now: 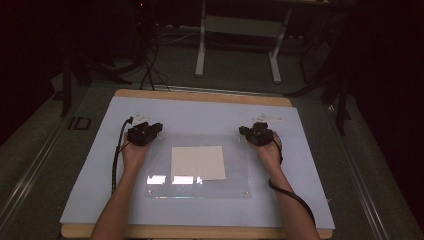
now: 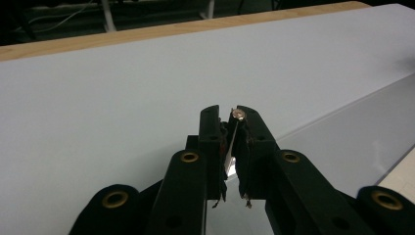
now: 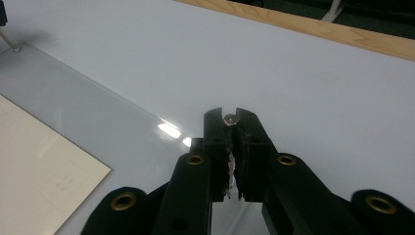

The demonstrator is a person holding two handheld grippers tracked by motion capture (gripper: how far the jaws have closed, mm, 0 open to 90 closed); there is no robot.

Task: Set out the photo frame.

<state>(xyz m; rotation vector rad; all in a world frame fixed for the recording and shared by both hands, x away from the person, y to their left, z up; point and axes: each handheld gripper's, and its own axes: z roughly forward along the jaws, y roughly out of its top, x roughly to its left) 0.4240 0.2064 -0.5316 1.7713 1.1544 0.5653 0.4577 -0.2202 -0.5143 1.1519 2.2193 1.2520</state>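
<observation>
While each claw, left (image 1: 156, 126) and right (image 1: 243, 131), clamps a far corner, the clear glossy sheet (image 1: 197, 187) covers cream paper (image 1: 198, 163).

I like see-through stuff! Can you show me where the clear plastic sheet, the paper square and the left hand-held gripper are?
clear plastic sheet (image 1: 239, 172), high view, bare right part of the sheet.
paper square (image 1: 198, 162), high view, its middle.
left hand-held gripper (image 2: 230, 120), left gripper view, between its fingertips, shut on the sheet's corner.

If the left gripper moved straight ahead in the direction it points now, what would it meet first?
Probably nothing soon. The left gripper, shut on a far corner of the clear sheet, points across the bare pale mat toward the table's wooden edge. The way looks free, though depth is unclear.
</observation>
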